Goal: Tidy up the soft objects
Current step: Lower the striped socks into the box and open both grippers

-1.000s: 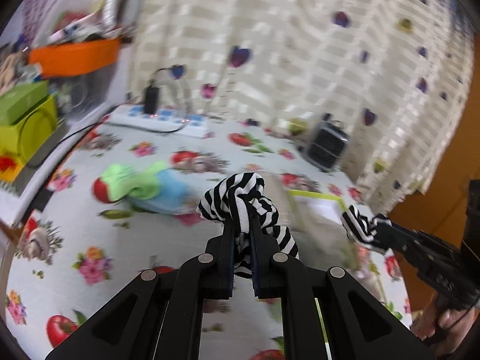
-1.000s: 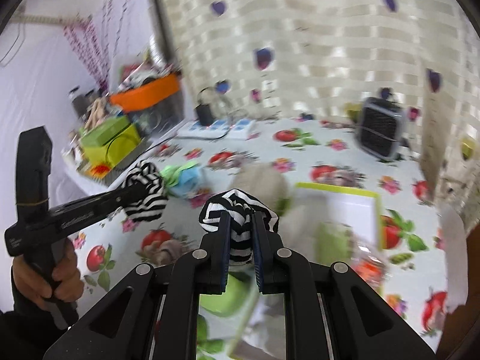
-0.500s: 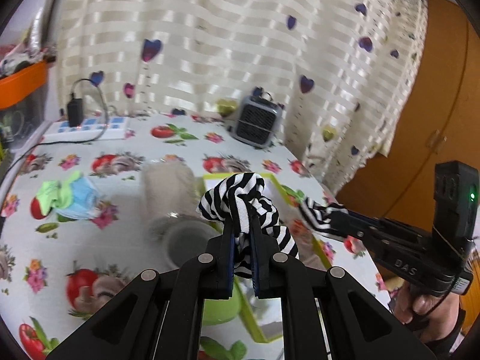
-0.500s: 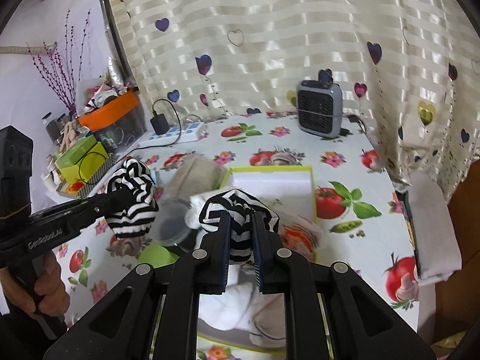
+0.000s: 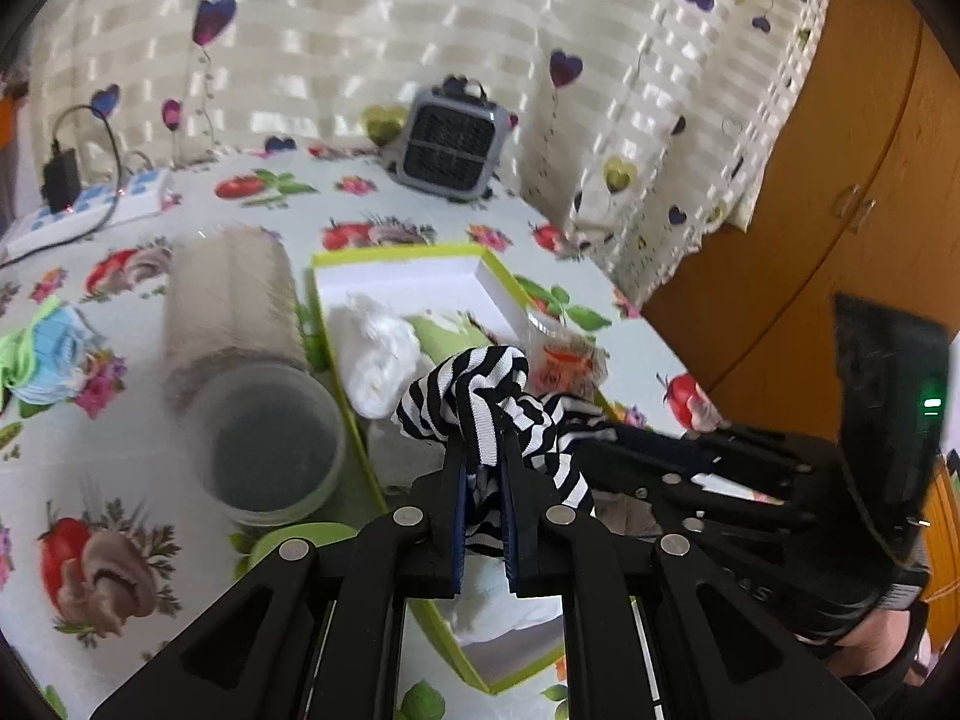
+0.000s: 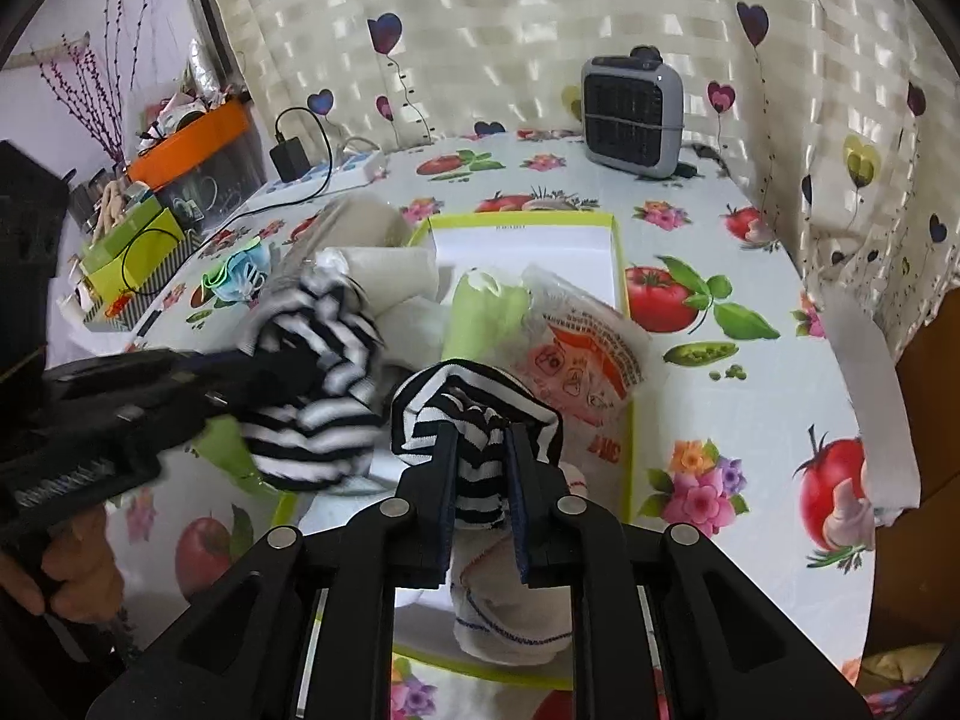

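A black-and-white striped cloth (image 5: 468,396) is held by both grippers over a shallow green-rimmed box (image 5: 384,255). My left gripper (image 5: 482,456) is shut on one end. My right gripper (image 6: 482,450) is shut on the other end (image 6: 474,408). In the right wrist view the left gripper comes in from the left with its bunch of striped cloth (image 6: 318,390). The box (image 6: 618,240) holds white rolled cloths (image 6: 384,276), a light green soft item (image 6: 486,312) and a plastic packet with orange print (image 6: 582,354).
A beige roll (image 5: 231,294) and a clear round tub (image 5: 270,438) lie left of the box. A blue-green cloth (image 5: 42,348) lies at far left. A small grey heater (image 6: 633,108) and a power strip (image 6: 324,174) stand at the back. The table edge (image 6: 864,360) is at right.
Both grippers have moved with the striped cloth from over the left of the table to above the box and come closer together and lower. Both stay shut on it.
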Demonstrator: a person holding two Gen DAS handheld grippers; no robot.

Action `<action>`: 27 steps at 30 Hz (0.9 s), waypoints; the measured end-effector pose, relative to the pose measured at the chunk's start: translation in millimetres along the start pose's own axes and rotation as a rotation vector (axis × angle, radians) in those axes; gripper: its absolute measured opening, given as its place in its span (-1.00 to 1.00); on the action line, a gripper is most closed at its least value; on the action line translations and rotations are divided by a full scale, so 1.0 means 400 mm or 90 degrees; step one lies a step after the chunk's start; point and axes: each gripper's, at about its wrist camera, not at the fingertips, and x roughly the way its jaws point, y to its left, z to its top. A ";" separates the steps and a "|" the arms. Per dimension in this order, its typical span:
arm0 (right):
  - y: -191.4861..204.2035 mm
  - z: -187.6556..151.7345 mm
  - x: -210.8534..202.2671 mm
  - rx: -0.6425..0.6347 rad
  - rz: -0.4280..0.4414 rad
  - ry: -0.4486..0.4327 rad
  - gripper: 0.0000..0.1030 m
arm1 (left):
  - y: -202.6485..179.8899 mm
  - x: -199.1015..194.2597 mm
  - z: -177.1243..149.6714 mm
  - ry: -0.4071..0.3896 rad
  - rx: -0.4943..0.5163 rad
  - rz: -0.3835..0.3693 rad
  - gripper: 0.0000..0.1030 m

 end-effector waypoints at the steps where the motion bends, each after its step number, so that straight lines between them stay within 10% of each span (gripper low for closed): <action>1: 0.002 -0.001 -0.005 -0.010 -0.011 -0.001 -0.60 | -0.001 0.011 -0.001 0.007 0.000 -0.001 -0.83; 7: 0.005 -0.007 -0.030 -0.027 -0.020 -0.007 -0.51 | -0.015 0.041 0.005 0.012 0.016 -0.012 -0.73; 11: 0.011 -0.012 -0.050 -0.037 -0.018 -0.018 -0.11 | -0.014 0.065 0.001 0.038 0.017 -0.001 -0.56; 27: 0.010 -0.008 -0.118 -0.021 -0.021 -0.070 -0.11 | -0.036 -0.038 -0.009 -0.018 0.031 0.019 -0.40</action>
